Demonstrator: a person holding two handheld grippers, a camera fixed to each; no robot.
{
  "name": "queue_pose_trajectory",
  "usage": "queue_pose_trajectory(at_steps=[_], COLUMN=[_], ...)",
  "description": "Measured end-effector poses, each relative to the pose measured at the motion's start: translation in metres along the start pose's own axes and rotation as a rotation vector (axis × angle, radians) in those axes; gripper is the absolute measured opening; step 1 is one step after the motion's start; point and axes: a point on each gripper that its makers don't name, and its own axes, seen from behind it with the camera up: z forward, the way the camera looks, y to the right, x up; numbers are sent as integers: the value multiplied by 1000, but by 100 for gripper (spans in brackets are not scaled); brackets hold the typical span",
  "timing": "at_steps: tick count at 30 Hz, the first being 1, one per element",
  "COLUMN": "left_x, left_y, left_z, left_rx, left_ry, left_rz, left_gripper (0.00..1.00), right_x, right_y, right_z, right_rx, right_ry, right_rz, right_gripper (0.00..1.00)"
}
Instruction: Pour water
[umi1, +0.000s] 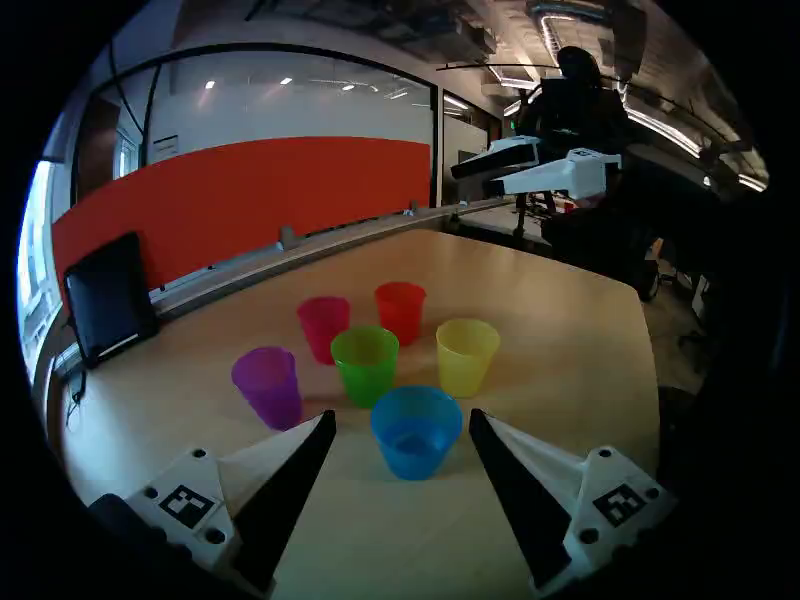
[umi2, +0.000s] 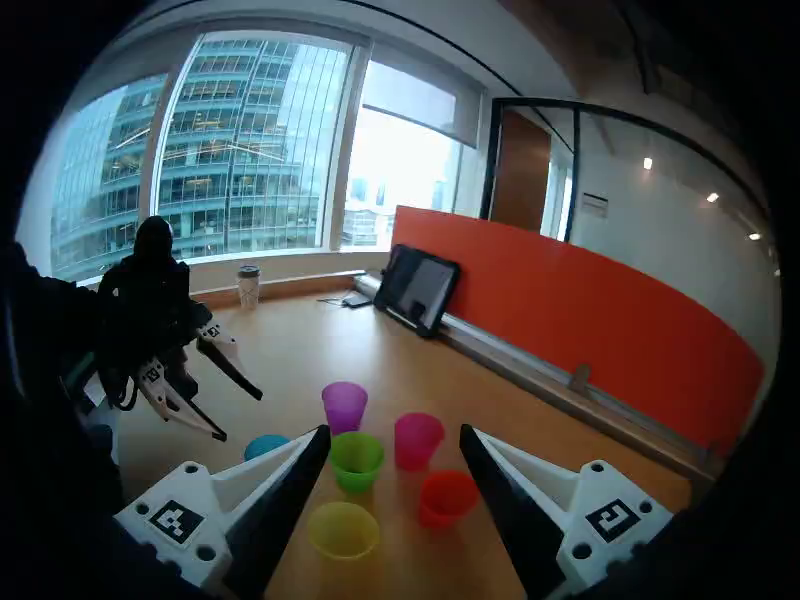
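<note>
**Both claws spread wide above the cups**

We are holding the left claw (umi1: 400, 414) with its fingers apart, and the blue cup (umi1: 415, 440) is showing between them at the lower middle. Behind it, green (umi1: 365, 362), yellow (umi1: 467, 355), purple (umi1: 268, 385), pink (umi1: 323, 325) and red (umi1: 400, 310) cups are standing clustered on the surface (umi1: 560, 330). The right claw (umi2: 393, 430) is gaping too, with the cups showing low in the centre of its view.

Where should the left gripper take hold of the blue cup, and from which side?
Probably on its side wall below the rim, coming straight in from the near side: the blue cup stands upright, tapering downward, centred ahead of the open left gripper, with the green cup behind.
</note>
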Motion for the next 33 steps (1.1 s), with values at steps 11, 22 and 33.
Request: queue_pose_trajectory(at_steps=[11,22,33], left_x=[-27,-39,-40], left_y=[10,14,16], left_z=[27,52,71], left_rx=[-34,-56,-86], left_ry=[-89,-175,-200], left_rz=[19,62,45], left_gripper=[99,99,100], right_x=[-12,-20,-24], right_y=[5,9,16], right_z=[11,14,15], right_rx=[14,11,3], right_ry=[-26,-38,-43], right_rz=[3,0,5], right_gripper=[100,100,100])
